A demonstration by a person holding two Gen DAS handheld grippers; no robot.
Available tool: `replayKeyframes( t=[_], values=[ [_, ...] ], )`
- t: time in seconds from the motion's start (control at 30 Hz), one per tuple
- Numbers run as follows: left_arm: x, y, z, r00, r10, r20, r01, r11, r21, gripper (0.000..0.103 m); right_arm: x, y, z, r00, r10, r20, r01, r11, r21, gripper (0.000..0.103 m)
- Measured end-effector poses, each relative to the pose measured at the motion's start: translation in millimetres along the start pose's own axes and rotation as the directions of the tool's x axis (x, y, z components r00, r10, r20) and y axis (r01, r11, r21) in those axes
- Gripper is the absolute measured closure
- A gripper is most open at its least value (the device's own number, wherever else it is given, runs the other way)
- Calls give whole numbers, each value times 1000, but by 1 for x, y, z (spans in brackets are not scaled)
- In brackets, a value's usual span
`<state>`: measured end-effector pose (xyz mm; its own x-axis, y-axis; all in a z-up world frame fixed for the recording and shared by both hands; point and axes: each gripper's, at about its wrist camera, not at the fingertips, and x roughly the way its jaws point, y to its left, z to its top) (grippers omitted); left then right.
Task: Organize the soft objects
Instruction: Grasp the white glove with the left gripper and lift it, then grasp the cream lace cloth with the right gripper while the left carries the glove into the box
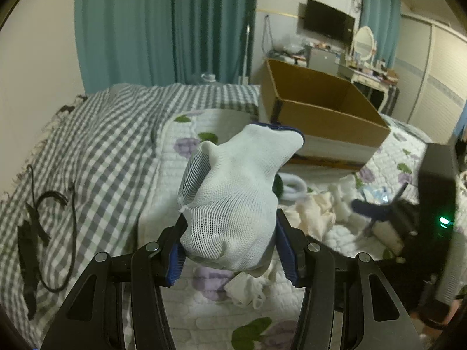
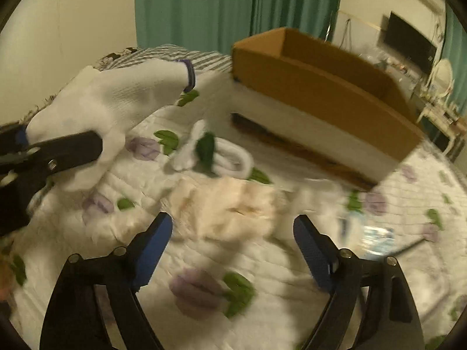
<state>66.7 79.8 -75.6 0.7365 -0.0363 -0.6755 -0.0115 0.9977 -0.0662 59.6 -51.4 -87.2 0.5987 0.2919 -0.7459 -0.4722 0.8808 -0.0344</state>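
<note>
My left gripper's jaws clamp a white knit glove, held up in front of the cardboard box. My right gripper's jaws stand wide, holding nothing, above a cream cloth lying on the floral quilt before that box.

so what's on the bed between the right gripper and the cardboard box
In the right wrist view, a cream cloth lies just ahead of the open right gripper; beyond it a white roll, then the cardboard box.
</note>
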Motion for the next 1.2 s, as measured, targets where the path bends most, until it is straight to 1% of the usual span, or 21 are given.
replayKeyframes(
  t=[0.1, 0.17, 0.27, 0.33, 0.37, 0.4, 0.43, 0.5, 0.57, 0.67, 0.8, 0.87, 0.9, 0.97, 1.03, 1.13, 1.2],
  values=[
    [3, 5, 0, 1000, -2, -4, 2, 1000, -12, 50, 17, 3, 10, 1000, 9, -1, -9, 1000, 17, 18],
    [5, 7, 0, 1000, -3, -7, 3, 1000, -19, 50, 29, 5, 14, 1000, 5, -15, -5, 1000, 12, 20],
    [7, 9, -1, 1000, -10, -12, 9, 1000, -29, 50, 52, 6, 17, 998, -4, -56, 4, 1000, 0, 33],
    [7, 10, -1, 1000, -9, -9, 8, 999, -38, 50, 62, 6, 15, 997, 13, -73, -11, 1000, 15, 46],
    [7, 11, -1, 1000, -8, -8, 7, 999, -42, 50, 64, 5, 14, 997, 14, -72, -13, 1000, 20, 51],
    [6, 12, -1, 1000, -7, -5, 7, 999, -46, 50, 63, 5, 14, 998, 16, -69, -15, 1000, 20, 66],
    [5, 12, -1, 1000, -7, -2, 7, 999, -48, 50, 62, 5, 14, 998, 18, -66, -17, 1000, 18, 73],
    [3, 10, -1, 1000, -1, 5, 2, 999, -45, 50, 57, 4, 13, 998, 35, -53, -34, 999, 20, 77],
    [-1, 6, -2, 1000, 4, 16, -3, 999, -38, 50, 42, -6, 5, 998, 61, -29, -60, 997, 42, 78],
    [-9, -3, -4, 999, 12, 33, -11, 1000, -17, 50, 11, -14, 1, 997, 71, 26, -73, 996, 55, 78],
    [-22, -17, 1, 998, -4, 59, 3, 1000, 10, 50, -29, -32, 8, 991, 85, 106, -96, 991, 98, 78],
    [-31, -25, 6, 997, -26, 74, 24, 999, 28, 50, -49, -42, 18, 983, 86, 162, -107, 987, 124, 78],
    [-35, -30, 12, 996, -41, 79, 38, 998, 39, 50, -63, -52, 27, 976, 74, 204, -105, 984, 144, 78],
    [-41, -39, 24, 994, -59, 91, 53, 997, 63, 50, -83, -65, 41, 964, 66, 257, -111, 980, 166, 78],
    [-46, -51, 40, 992, -63, 107, 54, 995, 90, 50, -100, -79, 59, 957, 55, 283, -105, 981, 164, 78],
    [-48, -70, 70, 987, -76, 144, 57, 990, 129, 50, -117, -88, 93, 955, -9, 298, -27, 993, 118, 78],
    [-42, -82, 92, 981, -92, 170, 67, 987, 146, 50, -120, -101, 112, 953, -15, 304, -19, 994, 110, 78]
  ],
)
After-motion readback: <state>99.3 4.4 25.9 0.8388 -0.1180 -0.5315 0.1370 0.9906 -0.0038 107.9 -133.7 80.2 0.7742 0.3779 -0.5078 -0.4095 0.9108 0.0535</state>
